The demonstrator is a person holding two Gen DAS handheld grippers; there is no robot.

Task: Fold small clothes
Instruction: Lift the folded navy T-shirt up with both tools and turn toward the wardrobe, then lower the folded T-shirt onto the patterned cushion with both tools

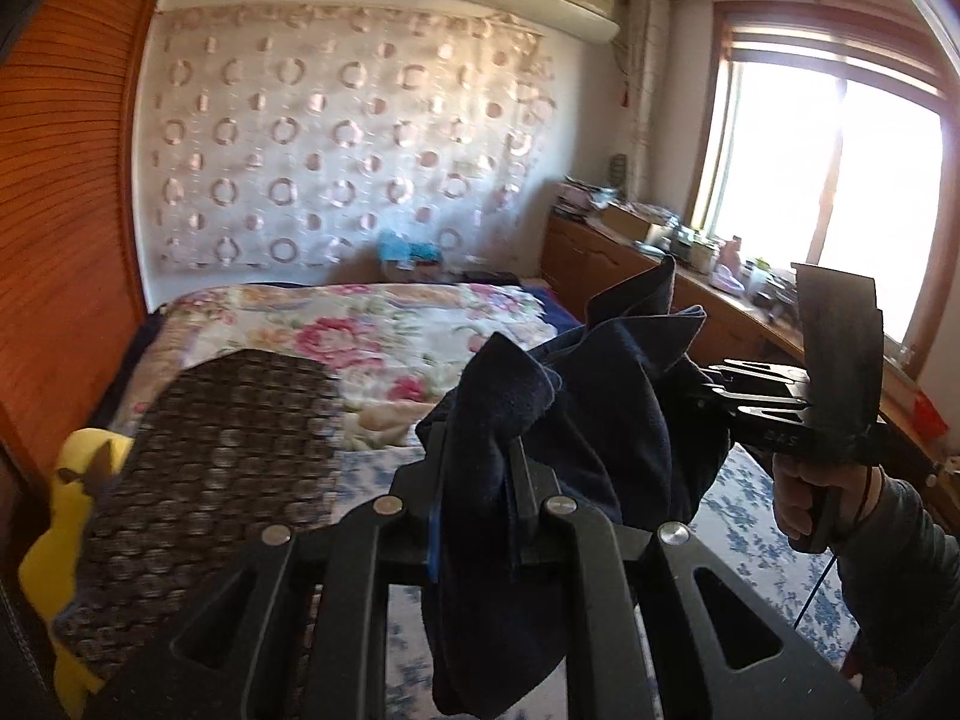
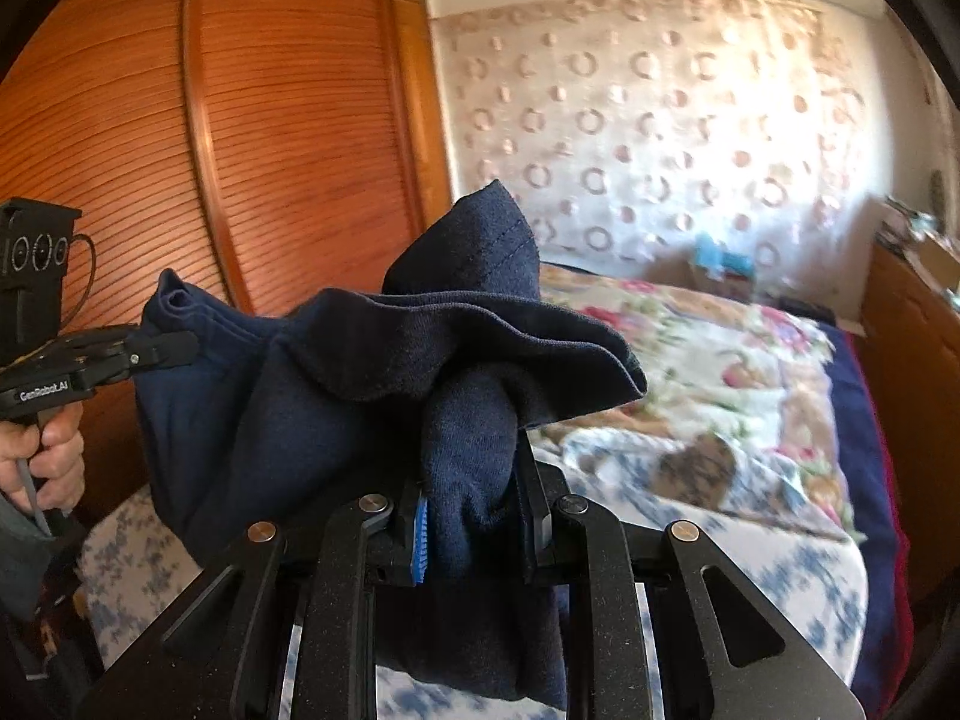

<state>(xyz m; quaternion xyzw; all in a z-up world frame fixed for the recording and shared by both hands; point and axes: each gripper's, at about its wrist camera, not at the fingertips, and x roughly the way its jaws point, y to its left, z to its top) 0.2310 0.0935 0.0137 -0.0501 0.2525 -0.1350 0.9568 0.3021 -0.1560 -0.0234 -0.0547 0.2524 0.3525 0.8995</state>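
- Dark navy knit garment [image 2: 372, 372] is clamped by the left gripper [image 1: 480, 480] and the right gripper [image 2: 474, 516], bunched at centre frame.
- Its stitched hem edge [image 2: 510, 240] is raised above the floral-quilted bed [image 2: 720, 390], lower right.

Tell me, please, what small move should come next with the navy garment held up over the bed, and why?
Probably draw the left gripper and right gripper apart: both clamp the navy garment, which hangs bunched between them above the bed.

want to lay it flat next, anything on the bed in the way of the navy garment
Yes: a dark woven mat lies on the bed. Both grippers, left and right, hold the navy garment above it.
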